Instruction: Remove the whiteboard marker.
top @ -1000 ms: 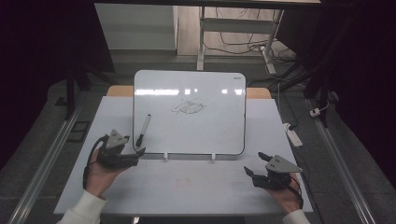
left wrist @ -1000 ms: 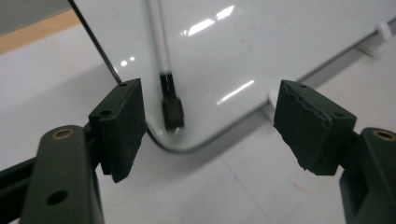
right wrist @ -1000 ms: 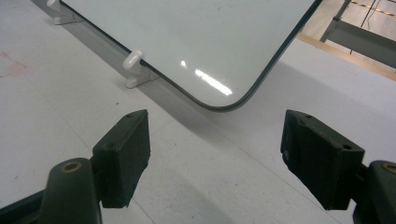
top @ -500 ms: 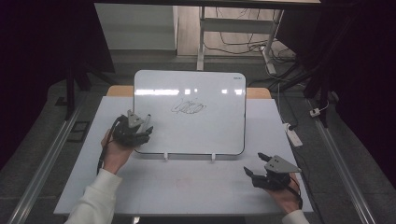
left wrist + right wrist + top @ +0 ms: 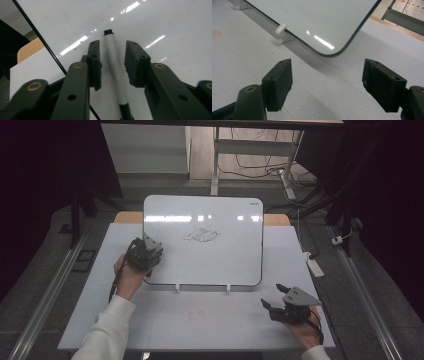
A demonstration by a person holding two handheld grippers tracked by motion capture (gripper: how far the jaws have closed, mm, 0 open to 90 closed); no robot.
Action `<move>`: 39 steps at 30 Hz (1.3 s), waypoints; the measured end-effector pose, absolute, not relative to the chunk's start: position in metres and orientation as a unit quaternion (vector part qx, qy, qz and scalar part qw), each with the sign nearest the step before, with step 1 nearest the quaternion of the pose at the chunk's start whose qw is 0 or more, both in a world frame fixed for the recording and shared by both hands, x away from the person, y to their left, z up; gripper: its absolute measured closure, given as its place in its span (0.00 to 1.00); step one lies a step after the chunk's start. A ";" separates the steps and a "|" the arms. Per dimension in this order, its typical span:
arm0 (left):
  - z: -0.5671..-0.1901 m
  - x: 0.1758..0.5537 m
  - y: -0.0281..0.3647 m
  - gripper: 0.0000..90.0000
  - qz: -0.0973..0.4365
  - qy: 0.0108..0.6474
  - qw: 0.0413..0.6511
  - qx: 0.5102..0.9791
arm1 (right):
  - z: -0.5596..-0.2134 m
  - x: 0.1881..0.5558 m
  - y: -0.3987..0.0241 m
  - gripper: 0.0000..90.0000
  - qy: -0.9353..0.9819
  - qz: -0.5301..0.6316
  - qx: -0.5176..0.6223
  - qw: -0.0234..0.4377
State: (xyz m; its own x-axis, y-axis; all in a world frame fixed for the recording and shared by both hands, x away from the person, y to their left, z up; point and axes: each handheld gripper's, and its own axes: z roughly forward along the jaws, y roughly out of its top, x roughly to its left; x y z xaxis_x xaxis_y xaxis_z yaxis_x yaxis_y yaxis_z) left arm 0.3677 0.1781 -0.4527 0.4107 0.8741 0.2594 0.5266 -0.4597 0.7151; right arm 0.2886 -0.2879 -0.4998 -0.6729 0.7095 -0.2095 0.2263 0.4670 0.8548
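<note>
A whiteboard (image 5: 225,265) stands tilted on the white table (image 5: 165,320), with a dark scribble (image 5: 201,236) near its middle. My left gripper (image 5: 146,253) sits over the board's left edge. In the left gripper view this gripper (image 5: 113,65) is open, and a white marker (image 5: 110,43) with black ends lies on the board (image 5: 162,22) between its jaws, with a small gap on each side. My right gripper (image 5: 271,295) rests open near the table's front right corner. In the right gripper view the gripper (image 5: 327,82) holds nothing and faces the board's rounded lower corner (image 5: 329,53).
Two white clips (image 5: 177,287) (image 5: 228,289) prop up the board's lower edge; one clip (image 5: 281,31) is in the right gripper view. A white power strip (image 5: 315,265) lies past the table's right edge. A faint red mark (image 5: 196,316) is on the table's front.
My left gripper has moved forward and to the right, from the table's left side onto the board's left edge, and now straddles the marker. The right gripper has stayed put.
</note>
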 end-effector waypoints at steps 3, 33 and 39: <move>-0.453 0.369 0.177 0.79 0.318 0.440 0.274 0.794 | -0.499 0.288 -0.288 0.27 0.808 0.427 0.290 0.285; -0.406 0.328 0.161 0.91 0.255 0.362 0.433 0.785 | -0.489 0.287 -0.265 0.31 0.795 0.469 0.283 0.263; -0.405 0.322 0.148 0.91 0.213 0.341 0.475 0.783 | -0.480 0.289 -0.237 0.33 0.797 0.492 0.274 0.217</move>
State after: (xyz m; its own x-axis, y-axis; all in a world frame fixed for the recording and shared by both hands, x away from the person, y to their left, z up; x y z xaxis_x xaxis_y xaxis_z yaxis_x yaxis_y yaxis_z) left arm 0.3221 0.1478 -0.4046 0.6769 0.7360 0.0101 0.3313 -0.3168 0.8887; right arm 0.2890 -0.2370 -0.4800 -0.7551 0.6512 -0.0763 0.2231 0.3647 0.9040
